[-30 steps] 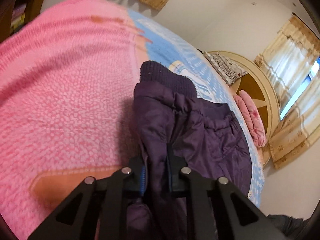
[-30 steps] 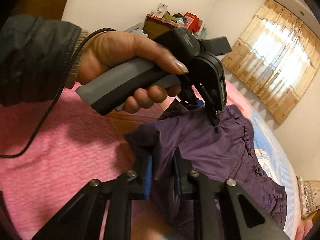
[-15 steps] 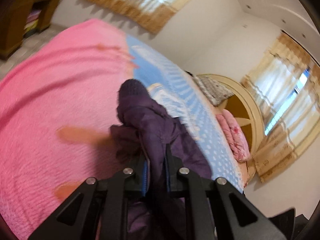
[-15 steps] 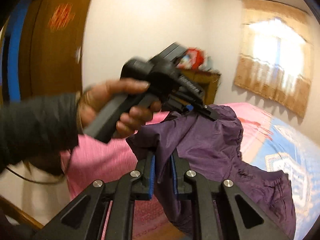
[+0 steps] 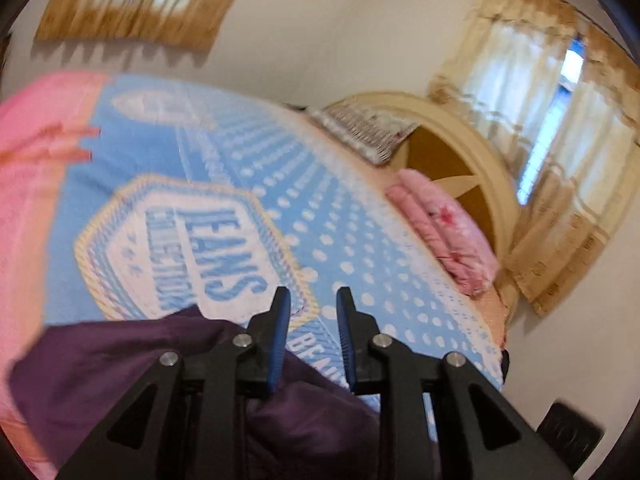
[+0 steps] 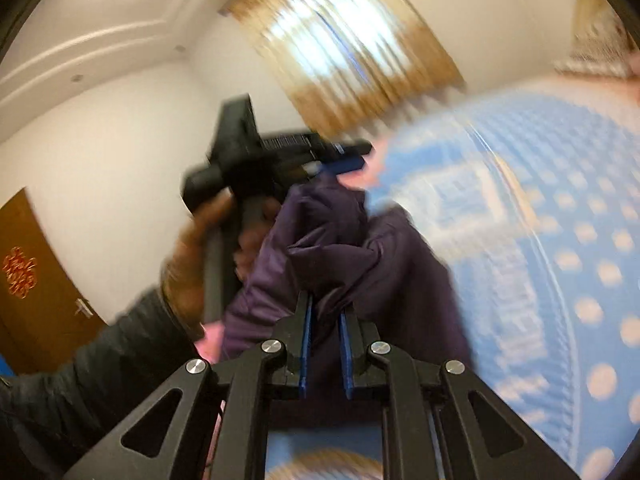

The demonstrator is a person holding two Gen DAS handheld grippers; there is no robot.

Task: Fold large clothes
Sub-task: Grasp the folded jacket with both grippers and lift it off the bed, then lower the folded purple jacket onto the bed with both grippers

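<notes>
The dark purple padded jacket point(image 5: 120, 364) lies bunched on the bed below my left gripper point(image 5: 310, 300), which is open and empty above it. In the right wrist view my right gripper point(image 6: 326, 304) is shut on a fold of the purple jacket point(image 6: 352, 256) and holds it lifted. The left gripper point(image 6: 344, 156) shows there too, held in a hand, just above the jacket's raised edge and apart from it.
The bed carries a blue and white blanket point(image 5: 240, 208) and a pink blanket point(image 5: 24, 168) at the left. Pink folded bedding point(image 5: 444, 232) and a pillow point(image 5: 364, 132) lie by the round headboard point(image 5: 452, 152). Curtained windows point(image 6: 340, 40) and a brown door point(image 6: 28, 292) surround it.
My left gripper has let go of the jacket and opened, swinging up toward the blue blanket. My right gripper keeps its hold and has swung toward the blue blanket with the jacket.
</notes>
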